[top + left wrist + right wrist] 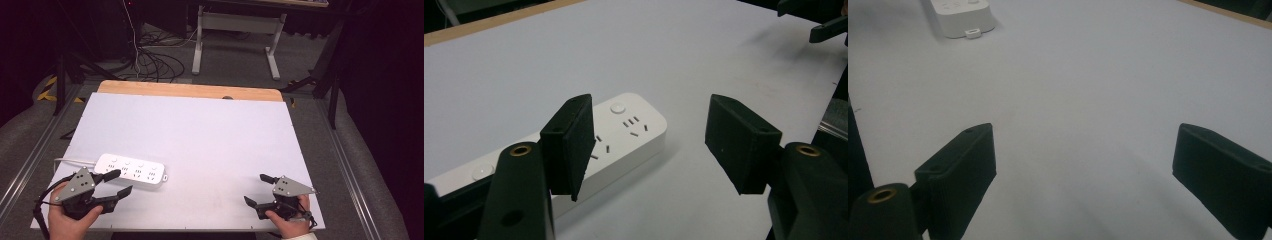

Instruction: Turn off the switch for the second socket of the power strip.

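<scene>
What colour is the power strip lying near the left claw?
White; the long plastic power strip shows best in the left gripper view.

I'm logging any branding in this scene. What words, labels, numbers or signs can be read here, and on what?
None readable. The white power strip shows plain buttons and socket slots, no print. Both tongs, left and right, and the table are unmarked.

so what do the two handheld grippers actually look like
Both the left gripper and right gripper are black, each with two blocky flat-faced jaws and a grey three-cornered plate on top dotted with small holes. Brass-ringed holes sit at the jaw bases. A black cable trails from the left one.
</scene>
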{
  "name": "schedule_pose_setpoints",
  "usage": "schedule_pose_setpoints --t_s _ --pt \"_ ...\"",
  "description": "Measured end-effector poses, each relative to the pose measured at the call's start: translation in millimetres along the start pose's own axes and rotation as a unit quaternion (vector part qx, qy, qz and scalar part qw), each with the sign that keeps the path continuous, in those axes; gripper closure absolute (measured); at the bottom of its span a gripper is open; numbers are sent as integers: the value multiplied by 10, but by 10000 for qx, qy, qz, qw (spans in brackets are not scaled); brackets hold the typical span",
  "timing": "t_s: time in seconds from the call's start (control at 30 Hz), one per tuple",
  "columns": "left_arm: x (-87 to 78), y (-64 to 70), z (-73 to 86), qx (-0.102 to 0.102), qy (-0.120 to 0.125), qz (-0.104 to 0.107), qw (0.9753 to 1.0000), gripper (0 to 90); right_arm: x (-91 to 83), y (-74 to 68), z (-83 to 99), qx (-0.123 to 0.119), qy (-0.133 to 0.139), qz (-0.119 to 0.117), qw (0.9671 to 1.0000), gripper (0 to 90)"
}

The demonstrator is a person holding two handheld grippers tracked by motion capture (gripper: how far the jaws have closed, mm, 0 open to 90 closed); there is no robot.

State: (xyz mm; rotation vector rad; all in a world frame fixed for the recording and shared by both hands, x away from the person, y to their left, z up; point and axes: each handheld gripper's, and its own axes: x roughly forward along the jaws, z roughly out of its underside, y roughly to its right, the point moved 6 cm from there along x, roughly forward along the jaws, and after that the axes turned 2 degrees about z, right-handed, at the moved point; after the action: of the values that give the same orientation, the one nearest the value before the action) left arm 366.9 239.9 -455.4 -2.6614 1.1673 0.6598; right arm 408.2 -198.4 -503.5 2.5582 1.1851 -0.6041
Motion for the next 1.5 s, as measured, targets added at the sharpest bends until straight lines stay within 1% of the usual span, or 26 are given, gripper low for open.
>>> schedule_pose_setpoints --t_s 0.17,0.2,0.27,0.33,0.37,0.4,0.47,0.63,0.67,0.77,0.8,0.87,0.9,0.93,0.97,1.03,1.07,1.1,1.13,1.23,1.27,1.3,1.37,1.4,1.47,1.5 --pt "6 -39 -79 -24 1 -11 10000 369 6 1 8 14 -17 -8 10000 107" --pt "11 -46 -110 -30 3 17 10000 369 8 1 8 17 -17 -6 10000 107" --pt "12 -51 -130 -23 13 9 10000 370 10 1 9 10 -20 -9 10000 107" --pt "13 -72 -188 20 11 -4 10000 370 8 0 10 19 -21 -7 10000 107" --pt "17 -73 -204 -11 17 4 10000 370 8 0 10 20 -20 -7 10000 107" --pt "18 -86 -220 34 13 -5 10000 370 8 1 11 20 -21 -8 10000 107" --pt "24 -95 -243 35 -11 10 10000 370 9 4 12 17 -21 -6 10000 108" --pt "60 -129 -275 15 -24 4 10000 370 12 1 14 21 -30 -17 10000 109" --pt "95 -134 -284 -40 -67 51 10000 370 16 -1 16 24 -39 -21 10000 109" --pt "120 -148 -305 -48 -67 43 10000 370 21 -6 18 5 -48 -41 10000 109" --pt "121 -162 -317 1 -89 35 10000 370 21 -7 18 0 -48 -43 10000 109" --pt "134 -175 -340 -31 -83 44 10000 370 20 -4 19 12 -43 -36 10000 109" --pt "142 -190 -351 -1 -92 31 10000 370 21 -2 20 24 -46 -35 10000 109" --pt "154 -198 -353 -37 -121 48 9999 370 24 -2 23 20 -56 -41 10000 109" --pt "165 -226 -354 2 -139 -5 9999 370 24 -2 23 20 -56 -41 10000 109" --pt "205 -258 -331 -110 -155 33 9998 377 23 -3 21 4 -51 -45 10000 109" --pt "205 -258 -331 -110 -155 33 9998 379 22 -3 21 3 -49 -44 10000 109" --pt "209 -275 -326 -34 -180 -20 9998 382 21 -3 22 16 -52 -44 10000 109" --pt "209 -262 -323 -73 -179 8 9998 392 20 -2 23 16 -53 -43 10000 109" --pt "200 -270 -324 -57 -169 29 9998 448 24 1 26 13 -55 -52 10000 111" --pt "196 -285 -321 -34 -165 86 9998 495 24 0 27 6 -64 -51 10000 111" --pt "196 -291 -318 -57 -179 111 9998 546 25 -1 27 3 -64 -54 10000 112" --pt "199 -326 -322 -3 -194 66 9998 638 25 -2 25 -9 -62 -54 10000 112" --pt "206 -330 -320 -36 -197 106 9997 696 24 -2 25 -9 -59 -53 10000 112" --pt "205 -351 -318 -9 -232 87 9997 856 23 -3 24 -8 -58 -52 10000 112" --pt "211 -385 -311 -19 -288 41 9996 895 23 -3 24 -3 -55 -52 10000 112"
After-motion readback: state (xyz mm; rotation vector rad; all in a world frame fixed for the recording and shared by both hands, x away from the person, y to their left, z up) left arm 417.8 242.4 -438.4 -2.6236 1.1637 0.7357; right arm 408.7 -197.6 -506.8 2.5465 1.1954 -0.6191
